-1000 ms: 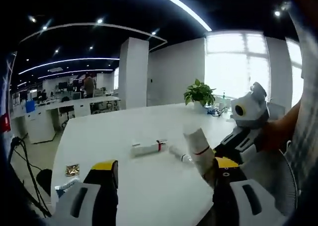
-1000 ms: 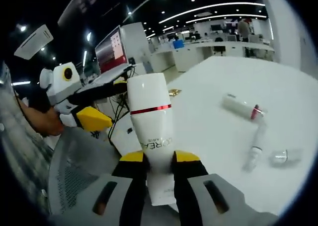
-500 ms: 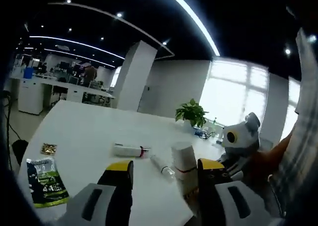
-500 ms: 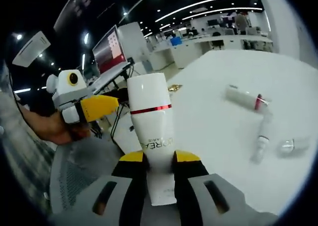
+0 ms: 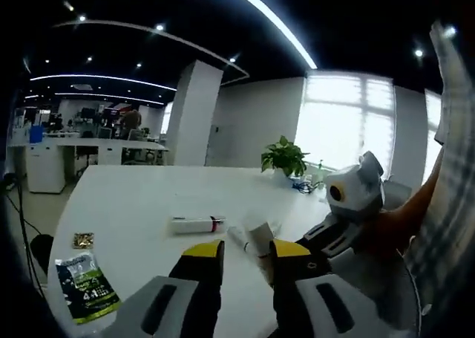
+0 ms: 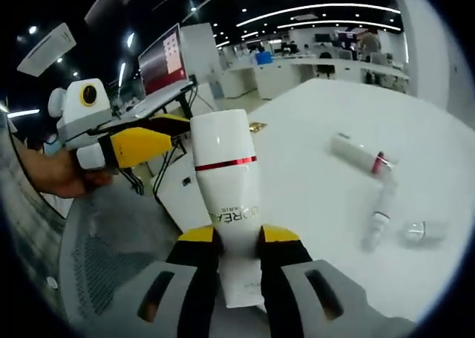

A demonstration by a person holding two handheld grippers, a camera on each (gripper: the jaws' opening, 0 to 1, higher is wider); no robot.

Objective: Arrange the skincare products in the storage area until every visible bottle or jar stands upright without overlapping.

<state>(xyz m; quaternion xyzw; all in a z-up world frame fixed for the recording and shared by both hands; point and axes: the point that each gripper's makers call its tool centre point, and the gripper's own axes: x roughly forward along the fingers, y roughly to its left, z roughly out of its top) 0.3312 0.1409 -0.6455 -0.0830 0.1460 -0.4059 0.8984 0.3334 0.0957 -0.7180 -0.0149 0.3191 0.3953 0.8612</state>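
Note:
My right gripper [image 6: 237, 235] is shut on a white bottle with a red band [image 6: 223, 167], holding it upright above the table's edge. In the left gripper view the bottle's cap [image 5: 258, 236] shows just past my left gripper [image 5: 246, 250], whose jaws stand a narrow gap apart and hold nothing. The right gripper [image 5: 334, 230] reaches in from the right there. In the right gripper view the left gripper [image 6: 174, 130] points at the bottle's cap from the left. A white tube with a red band [image 6: 360, 154] [image 5: 194, 224], a slim tube [image 6: 380, 212] [image 5: 237, 236] and a small clear jar [image 6: 415, 230] lie on the white table [image 6: 319, 122].
A green packet [image 5: 85, 286] and a small gold packet [image 5: 83, 240] lie near the table's [image 5: 133, 197] edge. A potted plant [image 5: 284, 158] stands at its far end. A mesh chair [image 6: 96, 264] sits below the held bottle, with a monitor [image 6: 159, 67] behind.
My left gripper's jaws have drawn much closer together and it has come up to the bottle's cap. The right gripper still holds the bottle the same way.

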